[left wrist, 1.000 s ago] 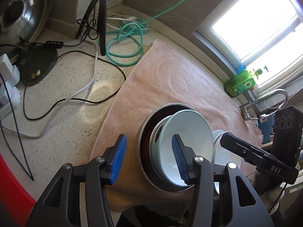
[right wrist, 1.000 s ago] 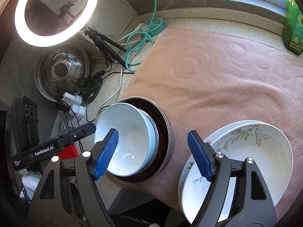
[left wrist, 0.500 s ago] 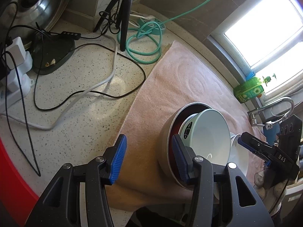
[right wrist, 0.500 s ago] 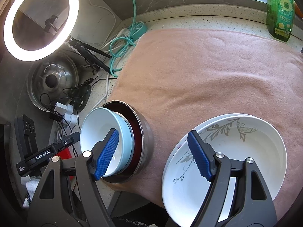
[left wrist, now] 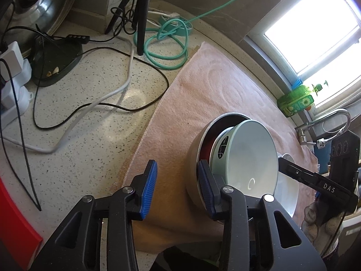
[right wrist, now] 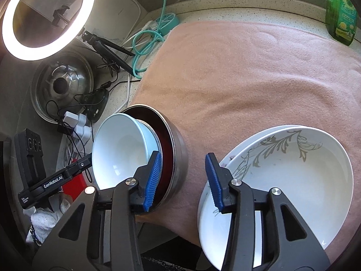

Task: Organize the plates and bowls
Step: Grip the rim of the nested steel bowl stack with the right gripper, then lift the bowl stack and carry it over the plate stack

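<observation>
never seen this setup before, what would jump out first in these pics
Most striking is the pale blue bowl nested in a metal bowl with a dark red inside, at the near left corner of the pink towel. Right of it sit stacked white plates with a grey leaf pattern. A glowing ring light stands at far left above tangled cables; both the left gripper and right gripper are open.

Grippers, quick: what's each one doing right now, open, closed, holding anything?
Left gripper: open, holding nothing, beside the metal bowl.
Right gripper: open, holding nothing, between that bowl and the plates.
</observation>
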The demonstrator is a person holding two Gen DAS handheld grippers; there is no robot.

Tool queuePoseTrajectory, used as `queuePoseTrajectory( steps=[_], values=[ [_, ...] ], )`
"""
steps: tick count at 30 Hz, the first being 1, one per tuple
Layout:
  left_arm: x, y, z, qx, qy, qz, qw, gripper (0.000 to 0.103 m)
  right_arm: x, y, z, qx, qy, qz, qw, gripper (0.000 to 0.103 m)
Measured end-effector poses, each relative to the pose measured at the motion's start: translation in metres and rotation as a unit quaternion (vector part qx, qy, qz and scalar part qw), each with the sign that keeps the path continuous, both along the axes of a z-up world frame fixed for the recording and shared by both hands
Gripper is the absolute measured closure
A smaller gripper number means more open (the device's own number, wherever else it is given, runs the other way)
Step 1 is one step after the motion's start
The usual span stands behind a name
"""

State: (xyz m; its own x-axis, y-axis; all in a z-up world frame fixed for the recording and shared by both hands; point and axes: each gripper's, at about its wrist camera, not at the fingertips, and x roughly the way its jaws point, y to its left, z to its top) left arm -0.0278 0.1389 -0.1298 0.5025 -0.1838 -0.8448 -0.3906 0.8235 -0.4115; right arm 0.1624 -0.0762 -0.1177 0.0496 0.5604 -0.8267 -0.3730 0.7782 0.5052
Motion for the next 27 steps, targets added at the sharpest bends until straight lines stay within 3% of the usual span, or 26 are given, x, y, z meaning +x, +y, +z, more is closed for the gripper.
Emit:
queuePoseTrajectory(
  steps=[5,12,27],
  values=[
    [0.004,-0.003,-0.003,-0.005,0.001,-0.005,1.0,0.076,0.001,0.004,-0.005,-0.005,0.003,0.008,1.0,0.077],
    [0.011,-0.007,-0.008,-0.007,0.006,-0.016,0.9998,0.083,0.001,0.01,-0.01,-0.006,0.011,0.018,1.0,0.086],
    [0.021,-0.014,-0.009,0.0,0.009,-0.027,0.9996,0.097,0.002,0.015,-0.012,-0.011,0.012,0.026,1.0,0.091]
  ],
)
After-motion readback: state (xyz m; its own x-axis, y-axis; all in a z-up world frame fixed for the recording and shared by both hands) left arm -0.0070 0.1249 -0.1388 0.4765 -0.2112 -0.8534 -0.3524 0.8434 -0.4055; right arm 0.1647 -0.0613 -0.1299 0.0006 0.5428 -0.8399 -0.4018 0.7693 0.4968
